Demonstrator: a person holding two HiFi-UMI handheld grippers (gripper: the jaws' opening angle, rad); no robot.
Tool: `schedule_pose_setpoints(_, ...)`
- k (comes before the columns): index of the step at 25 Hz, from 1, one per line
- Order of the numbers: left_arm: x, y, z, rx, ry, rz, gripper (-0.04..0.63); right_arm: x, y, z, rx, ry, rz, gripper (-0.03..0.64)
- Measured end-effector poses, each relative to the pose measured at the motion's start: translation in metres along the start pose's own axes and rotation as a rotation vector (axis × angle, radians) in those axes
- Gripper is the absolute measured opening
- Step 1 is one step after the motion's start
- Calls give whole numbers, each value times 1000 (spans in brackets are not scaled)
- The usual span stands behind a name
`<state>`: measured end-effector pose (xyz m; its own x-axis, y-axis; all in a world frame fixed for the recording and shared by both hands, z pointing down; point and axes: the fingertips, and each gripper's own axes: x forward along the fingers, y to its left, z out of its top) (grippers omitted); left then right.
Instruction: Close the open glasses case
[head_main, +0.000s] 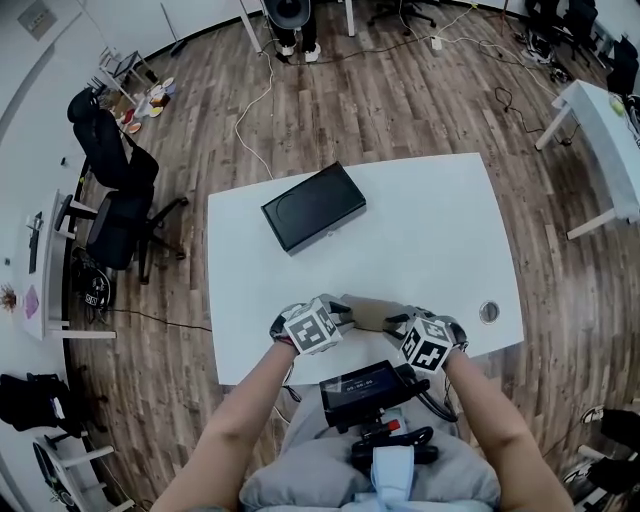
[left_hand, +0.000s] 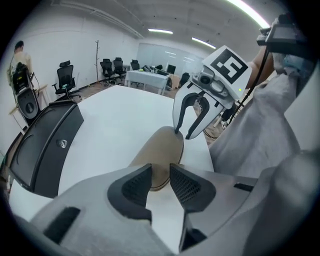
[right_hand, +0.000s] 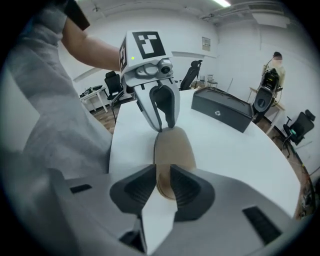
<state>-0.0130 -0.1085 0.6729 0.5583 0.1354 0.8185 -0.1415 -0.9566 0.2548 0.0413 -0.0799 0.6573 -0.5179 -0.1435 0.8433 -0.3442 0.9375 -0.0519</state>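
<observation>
A tan glasses case (head_main: 371, 312) lies flat near the front edge of the white table (head_main: 430, 230), and its lid looks down. My left gripper (head_main: 347, 312) is at its left end and my right gripper (head_main: 396, 322) at its right end. In the left gripper view the case (left_hand: 161, 149) runs away from my left gripper (left_hand: 161, 182), whose jaws stand a narrow gap apart over the near end; the right gripper (left_hand: 184, 133) touches the far end with its tips. In the right gripper view the case (right_hand: 173, 146) lies between my right gripper (right_hand: 160, 187) and the left gripper (right_hand: 164, 125). Neither holds anything.
A flat black box (head_main: 313, 207) lies on the table's far left part, also in the left gripper view (left_hand: 40, 145) and the right gripper view (right_hand: 222, 112). A round cable hole (head_main: 489, 311) sits near the table's right edge. Office chairs (head_main: 115, 200) stand to the left, another white table (head_main: 605, 120) far right.
</observation>
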Motion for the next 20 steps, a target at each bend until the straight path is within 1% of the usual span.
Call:
schedule_pose_setpoints(3,6,-1,-6,23,-17,66,118,5,4,-5,-32,29,-27,87)
schedule_pose_setpoints(5,6,1,-7,20,-40,105,118,7,3,-6,-25,24,-35,86)
schedule_pose_setpoints(7,7,1,-7,11,-57,128,118,6,3,-5,-22,18,-30,86)
schedule_pose_setpoints(11,7,0,-3,0,-70,138,118,5,3,-6,-23,6,-22,86)
schedule_pose_setpoints(16,5,0,-4,2,-68,138,118,3,5,-4,-37,17,-8,86)
schedule_pose_setpoints(20,2,1,-5,3,-66,136,118,3,4,0,-27,8,-4,86)
